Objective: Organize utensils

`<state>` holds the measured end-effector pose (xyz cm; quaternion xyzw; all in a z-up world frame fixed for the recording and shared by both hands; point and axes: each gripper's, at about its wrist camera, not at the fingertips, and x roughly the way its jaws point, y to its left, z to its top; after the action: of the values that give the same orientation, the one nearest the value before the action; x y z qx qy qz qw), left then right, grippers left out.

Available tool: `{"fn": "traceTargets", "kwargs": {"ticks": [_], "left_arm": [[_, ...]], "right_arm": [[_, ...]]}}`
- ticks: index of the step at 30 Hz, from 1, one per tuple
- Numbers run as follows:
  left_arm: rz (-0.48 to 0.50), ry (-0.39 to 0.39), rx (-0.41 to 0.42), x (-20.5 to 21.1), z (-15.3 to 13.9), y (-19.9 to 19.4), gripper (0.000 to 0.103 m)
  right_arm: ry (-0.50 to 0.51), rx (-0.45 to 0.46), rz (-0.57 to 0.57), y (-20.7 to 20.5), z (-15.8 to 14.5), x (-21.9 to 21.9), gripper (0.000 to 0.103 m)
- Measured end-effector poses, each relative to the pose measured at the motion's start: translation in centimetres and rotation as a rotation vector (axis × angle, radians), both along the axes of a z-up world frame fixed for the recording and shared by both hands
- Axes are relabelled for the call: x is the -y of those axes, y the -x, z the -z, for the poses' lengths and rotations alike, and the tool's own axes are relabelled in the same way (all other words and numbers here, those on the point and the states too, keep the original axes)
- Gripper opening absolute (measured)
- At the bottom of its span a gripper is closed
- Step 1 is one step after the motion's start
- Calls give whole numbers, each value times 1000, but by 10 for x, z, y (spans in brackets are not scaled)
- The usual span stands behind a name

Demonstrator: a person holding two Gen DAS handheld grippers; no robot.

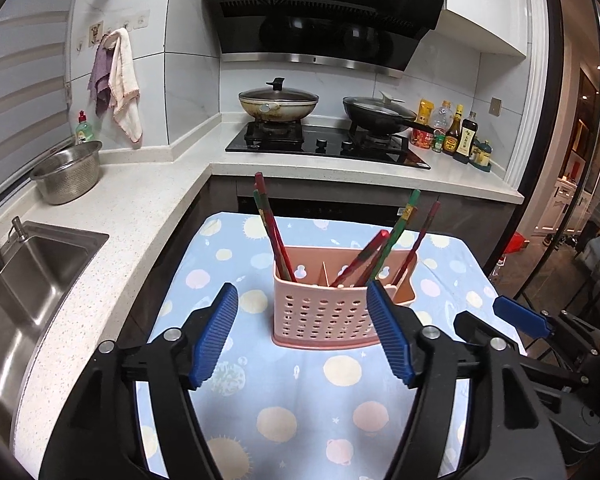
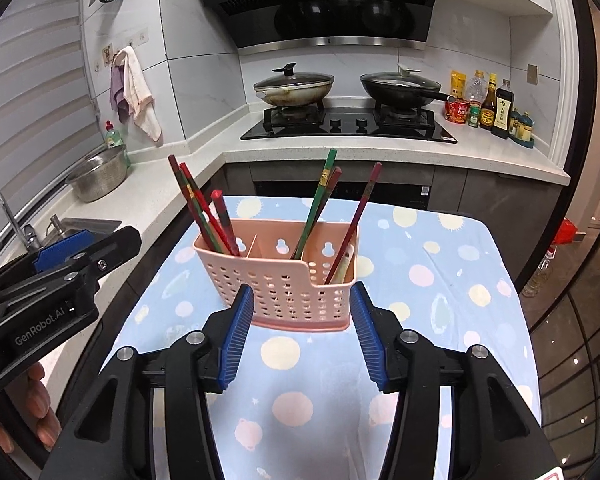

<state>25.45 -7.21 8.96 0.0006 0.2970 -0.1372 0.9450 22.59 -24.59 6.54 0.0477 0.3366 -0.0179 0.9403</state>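
A pink perforated utensil holder (image 1: 324, 312) (image 2: 284, 280) stands on a small table under a blue cloth with pale dots (image 1: 300, 400) (image 2: 420, 280). Red and green chopsticks lean in its compartments: some at the left end (image 1: 274, 232) (image 2: 204, 212), others toward the right (image 1: 398, 232) (image 2: 320, 200). My left gripper (image 1: 302, 292) is open just in front of the holder, nothing between its blue pads. My right gripper (image 2: 302, 292) is also open and empty, close to the holder's front. Each gripper shows at the edge of the other's view (image 1: 520, 316) (image 2: 64, 252).
A white counter wraps around the left and back, with a steel sink (image 1: 40, 272), a steel colander bowl (image 1: 68, 172) and a black hob (image 1: 328, 144) bearing two lidded pans. Sauce bottles (image 1: 456, 132) stand at the back right. A person's fingers (image 2: 36, 404) hold the left gripper.
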Motion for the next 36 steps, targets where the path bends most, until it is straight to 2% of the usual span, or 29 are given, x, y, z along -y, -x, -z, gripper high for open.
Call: {"fn": "traceTargets", "kwargs": {"ticks": [12,14,16,19,21,30,36], "left_arm": [[-23,-20,-17,-2,13,22,88],[-28,-20,-23,-3,16,25,89],[-37,-16,-31,-5,19,26,90],[-47,-27,-38,-7,24,28,93],[-62,-46,-32,-7,27,30,95],[-96,-65,-52,-14,39,32,96],[-115,-76,-57,-18,43,34,96]], "right_arm": [[15,0,62,27,8,6,71],[26,-2,77,30,10,7,76],[25,-5,86,32,12,10,85],[5,2,102,37,15,16,88],[3,0,109,40,17,19,96],[66,8,134,49,26,21,96],[69,-5,139,54,33,24,96]]}}
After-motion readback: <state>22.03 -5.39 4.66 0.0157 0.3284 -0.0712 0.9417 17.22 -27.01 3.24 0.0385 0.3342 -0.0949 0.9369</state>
